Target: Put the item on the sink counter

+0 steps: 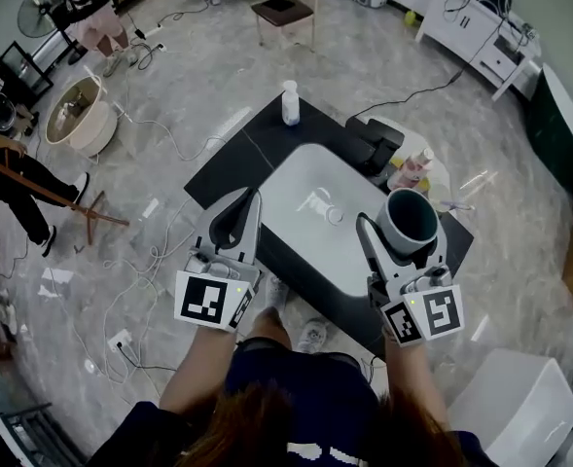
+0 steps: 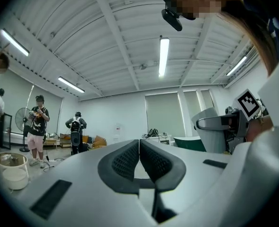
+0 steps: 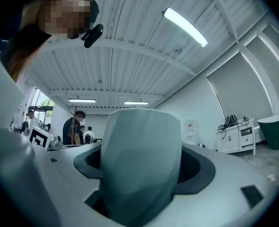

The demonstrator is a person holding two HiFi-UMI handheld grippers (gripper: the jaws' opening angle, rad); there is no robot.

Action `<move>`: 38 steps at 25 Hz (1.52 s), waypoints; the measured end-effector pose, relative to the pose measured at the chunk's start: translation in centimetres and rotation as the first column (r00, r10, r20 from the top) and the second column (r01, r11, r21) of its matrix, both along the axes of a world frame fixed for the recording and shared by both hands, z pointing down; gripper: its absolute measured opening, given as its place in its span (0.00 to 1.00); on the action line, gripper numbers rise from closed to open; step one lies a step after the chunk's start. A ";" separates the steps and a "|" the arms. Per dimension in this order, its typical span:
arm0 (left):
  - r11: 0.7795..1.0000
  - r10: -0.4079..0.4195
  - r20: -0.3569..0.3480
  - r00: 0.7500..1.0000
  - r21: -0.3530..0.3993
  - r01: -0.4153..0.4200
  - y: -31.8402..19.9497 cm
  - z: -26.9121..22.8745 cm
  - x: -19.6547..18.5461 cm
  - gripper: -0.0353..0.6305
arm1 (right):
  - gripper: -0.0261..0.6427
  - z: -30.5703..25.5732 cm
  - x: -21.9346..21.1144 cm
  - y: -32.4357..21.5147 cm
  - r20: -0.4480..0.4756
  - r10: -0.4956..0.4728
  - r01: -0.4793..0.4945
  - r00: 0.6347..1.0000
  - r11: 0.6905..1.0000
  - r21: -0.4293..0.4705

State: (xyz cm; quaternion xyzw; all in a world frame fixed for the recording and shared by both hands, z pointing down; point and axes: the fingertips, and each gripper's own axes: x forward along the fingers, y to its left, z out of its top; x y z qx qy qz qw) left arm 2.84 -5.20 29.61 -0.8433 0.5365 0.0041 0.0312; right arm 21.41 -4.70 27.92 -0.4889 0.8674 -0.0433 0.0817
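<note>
At 4 o'clock of the sink (image 1: 296,261) | right gripper (image 1: 404,226) is grasping the grey cup (image 1: 410,214) upright above the counter (image 1: 228,168) | at 8 o'clock left gripper (image 1: 248,202) is hovering clenched, empty, angling toward 1 o'clock

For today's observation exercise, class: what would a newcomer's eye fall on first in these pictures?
The grey cup clamped between the right gripper's jaws stands out, seen at the right edge of the white sink basin. Next comes the left gripper, jaws together and empty, at the basin's left edge. A white bottle stands at the dark counter's far corner.
</note>
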 end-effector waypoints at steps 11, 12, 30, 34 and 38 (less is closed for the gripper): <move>0.994 0.104 -0.043 0.994 -0.008 -0.105 -19.0 0.4 -7.0 0.09 | 0.65 0.2 -6.8 -16.8 -0.028 0.110 -0.110 0.994 0.994 0.011; 0.993 0.116 -0.047 0.992 -0.007 -0.117 -20.3 0.5 -7.2 0.09 | 0.65 0.5 -7.0 -18.0 -0.030 0.122 -0.121 0.992 0.993 0.007; 0.987 0.107 -0.109 0.988 -0.113 -0.119 -31.8 10.0 -9.8 0.09 | 0.65 12.9 -10.0 -32.4 -0.105 0.152 -0.160 0.983 0.984 -0.074; 0.988 0.064 -0.156 0.986 -0.126 -0.084 -34.1 11.9 -11.0 0.09 | 0.65 16.5 -11.2 -35.3 -0.177 0.157 -0.167 0.972 0.985 -0.042; 0.988 0.048 -0.146 0.988 -0.138 -0.068 -35.5 13.8 -12.2 0.09 | 0.65 20.5 -12.9 -38.2 -0.185 0.144 -0.164 0.972 0.982 -0.096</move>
